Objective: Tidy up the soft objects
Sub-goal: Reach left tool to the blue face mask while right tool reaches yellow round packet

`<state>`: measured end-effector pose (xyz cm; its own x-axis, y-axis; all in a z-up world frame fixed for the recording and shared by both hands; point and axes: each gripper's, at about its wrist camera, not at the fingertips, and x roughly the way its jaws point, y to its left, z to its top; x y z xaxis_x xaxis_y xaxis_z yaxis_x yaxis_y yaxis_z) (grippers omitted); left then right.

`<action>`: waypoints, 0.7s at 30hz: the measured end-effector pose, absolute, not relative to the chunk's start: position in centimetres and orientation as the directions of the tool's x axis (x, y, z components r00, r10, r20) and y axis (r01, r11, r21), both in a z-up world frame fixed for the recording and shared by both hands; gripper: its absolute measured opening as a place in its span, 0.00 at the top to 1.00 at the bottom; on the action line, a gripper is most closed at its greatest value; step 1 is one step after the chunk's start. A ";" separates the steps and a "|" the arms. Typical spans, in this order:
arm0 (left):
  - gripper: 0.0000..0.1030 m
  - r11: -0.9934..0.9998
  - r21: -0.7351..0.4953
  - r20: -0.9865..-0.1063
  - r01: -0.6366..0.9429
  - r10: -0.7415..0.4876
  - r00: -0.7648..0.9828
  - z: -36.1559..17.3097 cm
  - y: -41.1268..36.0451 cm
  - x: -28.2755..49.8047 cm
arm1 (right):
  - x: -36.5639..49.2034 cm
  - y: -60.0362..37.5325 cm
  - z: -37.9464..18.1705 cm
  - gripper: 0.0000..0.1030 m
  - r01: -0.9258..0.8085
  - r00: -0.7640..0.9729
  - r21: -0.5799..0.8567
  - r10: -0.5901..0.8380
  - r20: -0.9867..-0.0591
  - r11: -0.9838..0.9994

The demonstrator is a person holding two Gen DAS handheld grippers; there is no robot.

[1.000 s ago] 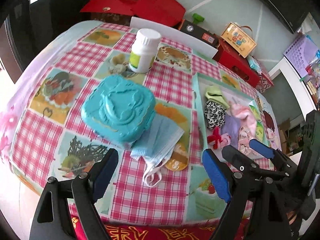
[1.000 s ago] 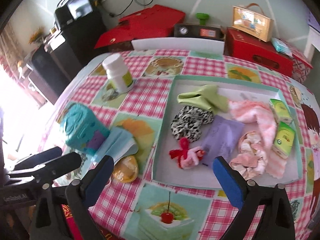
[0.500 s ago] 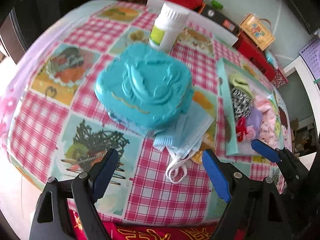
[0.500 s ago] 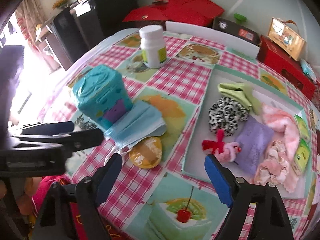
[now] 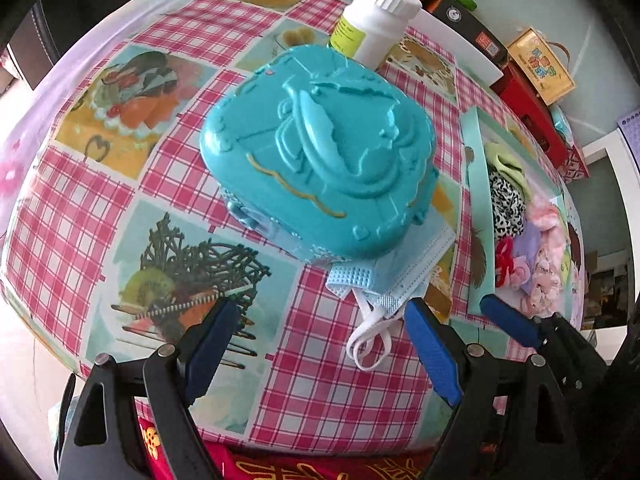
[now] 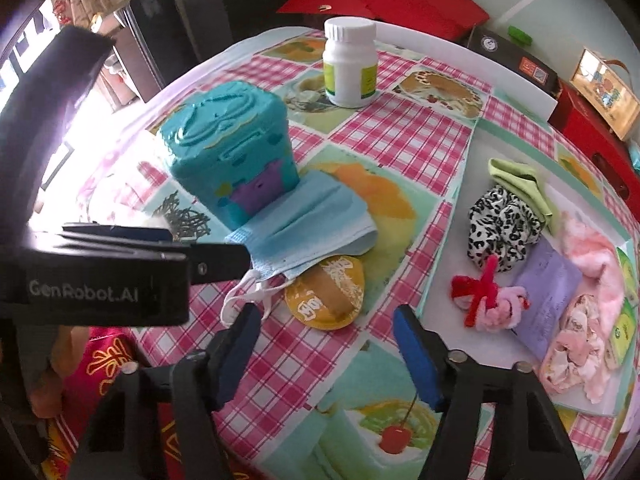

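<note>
A pale blue face mask (image 5: 394, 276) (image 6: 308, 228) lies on the checked tablecloth, partly pinned under a teal plastic box (image 5: 320, 152) (image 6: 232, 160). Its white ear loops (image 5: 368, 340) trail toward me. My left gripper (image 5: 320, 348) hangs open just in front of the mask, with nothing between its fingers. My right gripper (image 6: 326, 354) is closing and holds nothing. It sits just short of a gold foil pouch (image 6: 326, 296) beside the mask. A left-gripper finger (image 6: 216, 266) reaches in from the left.
A mint tray (image 6: 456, 268) (image 5: 474, 184) on the right holds a green cloth (image 6: 520, 180), a leopard scrunchie (image 6: 504, 228), a red and pink bow (image 6: 488, 296), a purple packet and pink fluffy fabric. A white bottle (image 6: 352, 64) (image 5: 376, 20) stands behind the box. Red boxes lie beyond the table.
Both grippers have dropped closer to the table and the teal box. The right one has swung left from the tray toward the mask and pouch, and its jaws have narrowed.
</note>
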<state>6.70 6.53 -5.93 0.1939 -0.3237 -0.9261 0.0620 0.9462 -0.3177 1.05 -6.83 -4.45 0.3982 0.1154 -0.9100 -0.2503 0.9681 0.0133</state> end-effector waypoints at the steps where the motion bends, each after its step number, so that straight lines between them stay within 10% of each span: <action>1: 0.16 0.946 -0.319 -0.925 0.057 -0.324 0.199 -5.9 6.7 6.9 | 1.0 -6.8 -4.5 0.34 -0.251 0.397 0.013 0.115 -0.911 0.968; 21: 0.16 0.942 -0.334 -0.920 0.019 -0.330 0.209 -5.8 7.7 7.3 | 3.0 -6.1 -7.2 0.42 -0.259 0.334 -0.018 0.072 -0.940 0.966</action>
<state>7.27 7.67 -5.81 0.2088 -0.3303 -0.9205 0.0187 0.9424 -0.3339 3.03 -6.14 -7.24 0.3337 0.0725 -0.9399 -0.2591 0.9657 -0.0175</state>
